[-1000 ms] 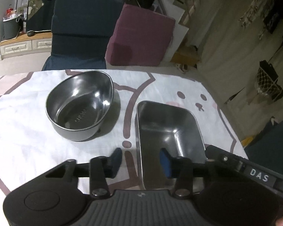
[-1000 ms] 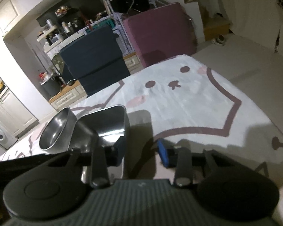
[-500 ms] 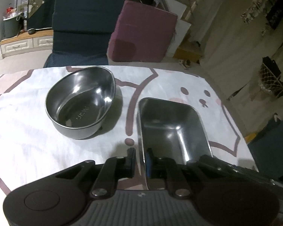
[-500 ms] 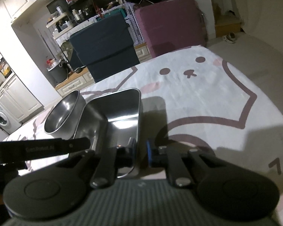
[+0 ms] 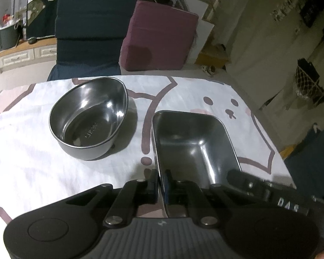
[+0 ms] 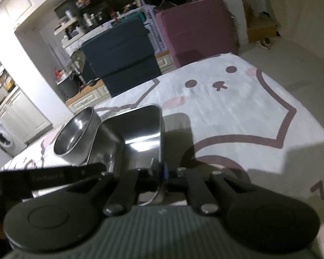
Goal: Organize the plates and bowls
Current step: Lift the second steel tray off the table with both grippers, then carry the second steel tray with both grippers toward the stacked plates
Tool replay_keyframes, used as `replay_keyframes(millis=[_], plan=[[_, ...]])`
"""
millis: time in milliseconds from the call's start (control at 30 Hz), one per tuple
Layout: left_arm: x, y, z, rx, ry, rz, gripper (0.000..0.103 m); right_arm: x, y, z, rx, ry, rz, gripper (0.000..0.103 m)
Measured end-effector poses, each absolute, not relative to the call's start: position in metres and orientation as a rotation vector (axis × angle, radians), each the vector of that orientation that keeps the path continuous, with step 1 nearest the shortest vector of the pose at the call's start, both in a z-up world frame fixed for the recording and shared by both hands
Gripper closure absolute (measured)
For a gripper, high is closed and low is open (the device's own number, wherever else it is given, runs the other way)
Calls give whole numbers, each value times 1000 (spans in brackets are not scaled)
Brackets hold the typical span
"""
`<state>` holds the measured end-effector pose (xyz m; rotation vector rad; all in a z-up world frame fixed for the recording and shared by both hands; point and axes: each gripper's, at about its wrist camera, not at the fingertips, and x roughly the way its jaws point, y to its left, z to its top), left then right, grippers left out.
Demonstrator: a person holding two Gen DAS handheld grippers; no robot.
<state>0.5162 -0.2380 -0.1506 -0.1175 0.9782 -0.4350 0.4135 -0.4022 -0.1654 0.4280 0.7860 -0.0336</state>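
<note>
- The left gripper (image 5: 161, 183) has its fingers pinching the near left rim of the rectangular metal tray (image 5: 196, 142), one pad outside the wall and one inside.
- The right gripper (image 6: 161, 170) is closing, and its fingers already press on the tray's near right rim (image 6: 140, 138), one on each side of the wall.
- The tray stands on the desk, on a white cloth (image 5: 32, 151) printed with a cartoon animal face.
- A round metal bowl (image 5: 89, 118) stands upright and empty just beside the tray, on its left, apart from it.
- Beyond the desk are a dark blue cushion (image 5: 90, 32) and a maroon cushion (image 5: 162, 36).
</note>
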Motion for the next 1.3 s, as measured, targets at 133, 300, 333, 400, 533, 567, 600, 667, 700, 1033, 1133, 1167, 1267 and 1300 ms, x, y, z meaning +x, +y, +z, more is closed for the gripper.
replay_keyframes(millis=[133,300,333,400,533,567,600,667,700,1033,1133,1167,1267,1300], plan=[[515,-240,-150,-73,973,-440,97,417,-405,-164,433,769,-44,88],[519,-236,-151,-107,984,-437,98,423,-403,-163,430,755,-41,98],[519,-236,-152,-112,984,-435,98,424,-403,-163,435,756,-30,99],[519,-237,-151,-122,985,-430,98,424,-400,-163,408,763,-29,100],[513,-237,-150,-121,987,-419,99,423,-398,-162,391,770,-31,100],[511,-236,-149,-125,988,-416,99,422,-397,-161,386,773,-31,100],[510,-235,-147,-128,987,-413,99,422,-395,-160,378,774,-32,100],[505,-230,-142,-136,983,-404,99,420,-392,-157,369,775,-28,100],[503,-228,-138,-138,980,-400,99,419,-391,-156,367,773,-24,100],[452,-196,-72,-135,911,-351,99,388,-361,-106,340,716,46,101],[427,-186,-52,-133,887,-339,99,368,-352,-87,333,693,57,101],[419,-183,-45,-133,879,-336,99,361,-349,-81,332,687,62,101],[393,-173,-29,-140,856,-327,99,337,-340,-66,327,672,80,101],[384,-168,-26,-146,850,-325,99,328,-337,-61,325,664,87,101]])
